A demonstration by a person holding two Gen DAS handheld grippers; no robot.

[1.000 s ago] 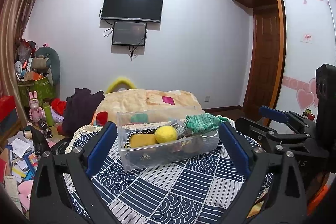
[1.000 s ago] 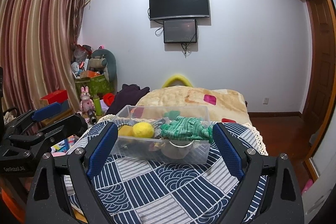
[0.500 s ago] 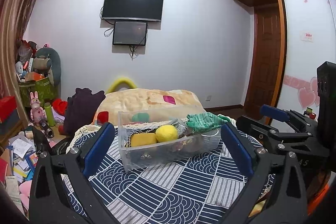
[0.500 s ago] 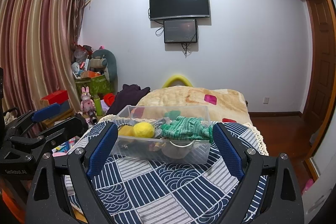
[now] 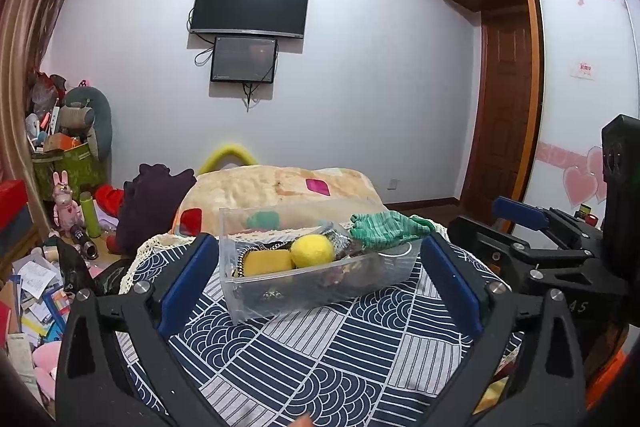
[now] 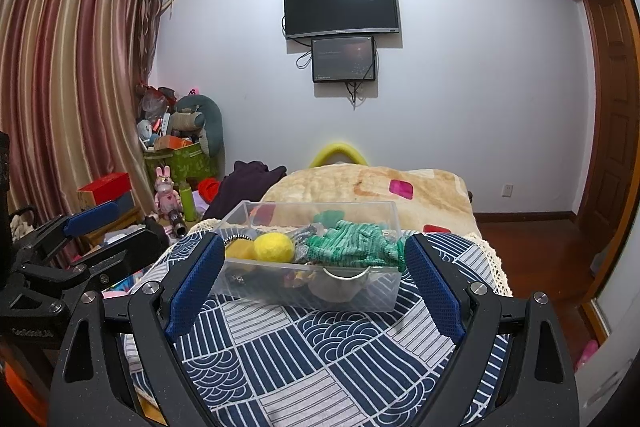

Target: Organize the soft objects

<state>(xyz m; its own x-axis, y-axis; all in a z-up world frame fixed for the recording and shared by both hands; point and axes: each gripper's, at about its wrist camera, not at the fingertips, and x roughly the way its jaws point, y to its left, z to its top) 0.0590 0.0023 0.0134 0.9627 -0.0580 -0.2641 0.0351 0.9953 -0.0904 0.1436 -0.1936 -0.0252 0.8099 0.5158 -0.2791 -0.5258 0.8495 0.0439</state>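
Nearest the cameras, both grippers are hovering above the blue-and-white patterned tablecloth (image 6: 320,359), and neither is touching anything. The left gripper (image 5: 320,281) is holding its blue-padded fingers (image 5: 186,283) spread wide, with nothing between them. The right gripper (image 6: 310,277) is doing the same, its jaws standing wide apart and empty (it is also showing at the right edge of the left wrist view).

Just beyond the fingertips, a clear plastic bin (image 6: 320,291) is sitting on the cloth, roughly centred between each pair of fingers. Inside it, a yellow ball (image 6: 274,247) is resting beside a yellow sponge (image 5: 267,262) toward the left end, while a green knitted glove (image 6: 356,243) is lying over the right end, draping on the rim. Darker small items underneath are too jumbled to make out.

Behind the table, a beige blanket (image 6: 380,195) is covering a bed. Farther back, a dark television (image 6: 341,5) is hanging on the pale wall above a smaller screen (image 6: 344,59), and striped curtains (image 6: 68,79) are hanging at the left.
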